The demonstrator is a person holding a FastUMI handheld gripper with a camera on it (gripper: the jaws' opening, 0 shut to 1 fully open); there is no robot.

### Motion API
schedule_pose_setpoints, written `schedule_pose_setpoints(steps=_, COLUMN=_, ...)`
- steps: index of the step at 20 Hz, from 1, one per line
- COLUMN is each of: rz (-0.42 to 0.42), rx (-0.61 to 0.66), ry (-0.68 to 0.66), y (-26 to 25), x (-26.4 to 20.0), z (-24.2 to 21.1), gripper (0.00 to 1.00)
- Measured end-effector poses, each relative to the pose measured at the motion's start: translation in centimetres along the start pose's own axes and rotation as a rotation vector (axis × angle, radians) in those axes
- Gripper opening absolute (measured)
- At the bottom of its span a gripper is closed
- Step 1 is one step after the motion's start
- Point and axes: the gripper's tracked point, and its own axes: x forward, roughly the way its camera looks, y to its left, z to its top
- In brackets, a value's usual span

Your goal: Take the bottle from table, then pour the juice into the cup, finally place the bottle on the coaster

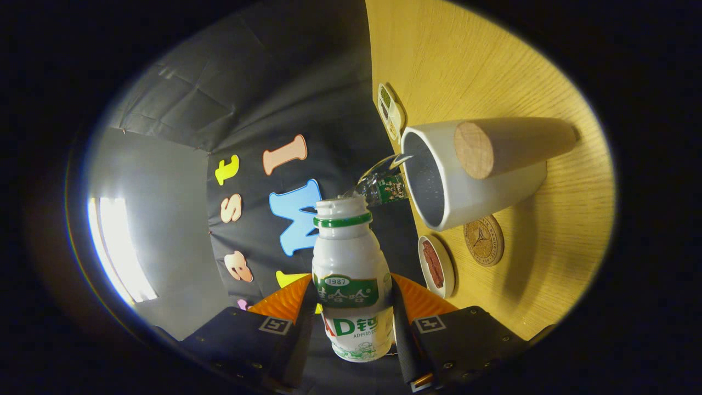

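White plastic, one bottle [352, 280] with a green neck ring sits clamped between the two fingers of the gripper [352, 323], its open mouth pointing ahead, the whole view rolled sideways. Just beyond it stands one white cup [471, 186] with a wooden handle on the yellow wood counter [493, 66]. One round coaster [483, 240] lies beside the cup, one small dish [436, 266] nearby, and what may be a clear bottle [381, 184] behind.

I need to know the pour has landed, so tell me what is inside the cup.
The cup shows a dark speckled inner wall and no visible juice; its bottom is hidden. The claw is shut on the bottle, whose open mouth sits short of the rim.
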Motion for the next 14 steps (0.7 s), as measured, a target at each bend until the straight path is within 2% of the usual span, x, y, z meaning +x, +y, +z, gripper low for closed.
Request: schedule_pose_setpoints(steps=14, rz=0.012, rx=0.024, ry=0.015, y=-0.04, x=0.32, z=-0.89, gripper=0.66)
